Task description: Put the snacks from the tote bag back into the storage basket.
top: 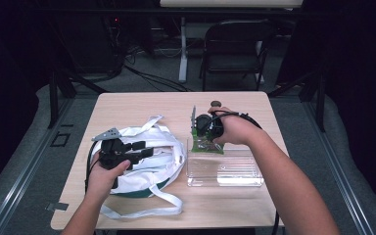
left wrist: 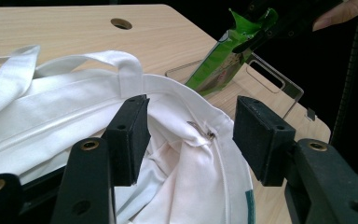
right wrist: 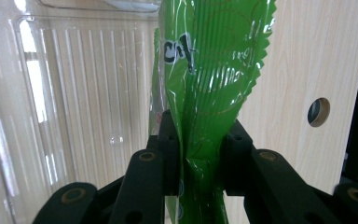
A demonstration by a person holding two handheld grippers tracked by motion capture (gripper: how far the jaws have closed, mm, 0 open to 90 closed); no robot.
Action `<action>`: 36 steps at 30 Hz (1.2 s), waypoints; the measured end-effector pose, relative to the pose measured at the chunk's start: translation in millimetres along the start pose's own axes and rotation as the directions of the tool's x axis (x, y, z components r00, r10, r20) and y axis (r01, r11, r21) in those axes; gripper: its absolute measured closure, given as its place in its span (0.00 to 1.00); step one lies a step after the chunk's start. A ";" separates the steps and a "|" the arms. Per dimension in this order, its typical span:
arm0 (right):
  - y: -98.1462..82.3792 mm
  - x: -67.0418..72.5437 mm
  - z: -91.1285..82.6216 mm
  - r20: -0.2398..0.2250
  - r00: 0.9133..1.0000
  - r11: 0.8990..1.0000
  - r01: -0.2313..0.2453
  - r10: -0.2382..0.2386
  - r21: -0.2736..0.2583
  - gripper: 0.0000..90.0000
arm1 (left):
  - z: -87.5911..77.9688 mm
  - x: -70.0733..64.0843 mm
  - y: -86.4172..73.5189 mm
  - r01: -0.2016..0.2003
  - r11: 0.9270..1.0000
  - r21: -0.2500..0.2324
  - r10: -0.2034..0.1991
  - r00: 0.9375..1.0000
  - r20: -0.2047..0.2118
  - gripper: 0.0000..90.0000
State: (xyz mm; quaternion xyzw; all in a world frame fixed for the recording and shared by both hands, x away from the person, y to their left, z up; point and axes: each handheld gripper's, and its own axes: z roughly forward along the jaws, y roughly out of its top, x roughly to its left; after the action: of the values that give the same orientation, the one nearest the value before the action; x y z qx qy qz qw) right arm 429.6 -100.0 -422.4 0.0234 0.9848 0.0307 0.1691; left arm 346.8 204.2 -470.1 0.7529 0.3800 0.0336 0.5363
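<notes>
Right gripper [top: 206,128] clamped on a green foil snack packet [right wrist: 209,93], jaws pinching its crimped edge; packet held upright over the far left corner of a clear plastic tray [top: 225,169], which sits at the right-hand middle of the table [top: 137,105]. Left gripper [left wrist: 189,140] spread wide, jaws either side of the rim of a white tote bag [top: 152,156] lying toward the table's left edge, straps loose.

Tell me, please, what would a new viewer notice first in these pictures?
The bright green packet stands out first, pinched between the jaws of the right gripper above the clear plastic tray at the table's right. Next comes the crumpled white cloth bag at the left, where the left gripper hangs open over its rim.
</notes>
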 end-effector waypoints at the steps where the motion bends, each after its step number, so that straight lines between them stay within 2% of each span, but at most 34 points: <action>1: 0.9 -0.3 1.5 0.004 1.000 1.000 0.003 -0.003 -0.003 0.83 | -1.7 0.2 -0.9 0.004 1.000 0.000 -0.004 1.000 -0.002 0.50; 9: 9.8 -4.5 17.7 -0.002 1.000 1.000 0.025 -0.025 0.005 0.82 | -11.2 3.3 -6.0 0.019 1.000 -0.011 -0.019 0.999 -0.029 0.51; 16: 12.8 -6.0 26.9 0.004 1.000 1.000 0.028 -0.028 0.009 0.83 | -12.5 3.7 -7.3 0.020 1.000 -0.017 -0.021 0.999 -0.032 0.51; 29: 10.2 -6.2 33.8 0.016 0.999 0.999 0.037 -0.037 0.015 0.81 | -12.6 3.5 -8.0 0.019 1.000 -0.016 -0.019 0.999 -0.038 0.52; 34: 10.2 -7.2 34.6 0.012 0.999 0.999 0.032 -0.033 0.020 0.76 | -13.2 3.4 -8.0 0.021 1.000 -0.021 -0.021 0.999 -0.036 0.52; 36: 10.0 -8.7 34.0 -0.008 1.000 1.000 0.022 -0.022 0.014 0.71 | -13.8 3.6 -8.0 0.020 1.000 -0.020 -0.020 0.999 -0.038 0.52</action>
State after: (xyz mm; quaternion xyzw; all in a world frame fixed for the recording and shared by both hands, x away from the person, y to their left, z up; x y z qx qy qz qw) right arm 449.5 -88.7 -450.8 0.0137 0.9859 0.0221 0.1652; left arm 338.8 218.3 -472.2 0.7429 0.3973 0.0463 0.5368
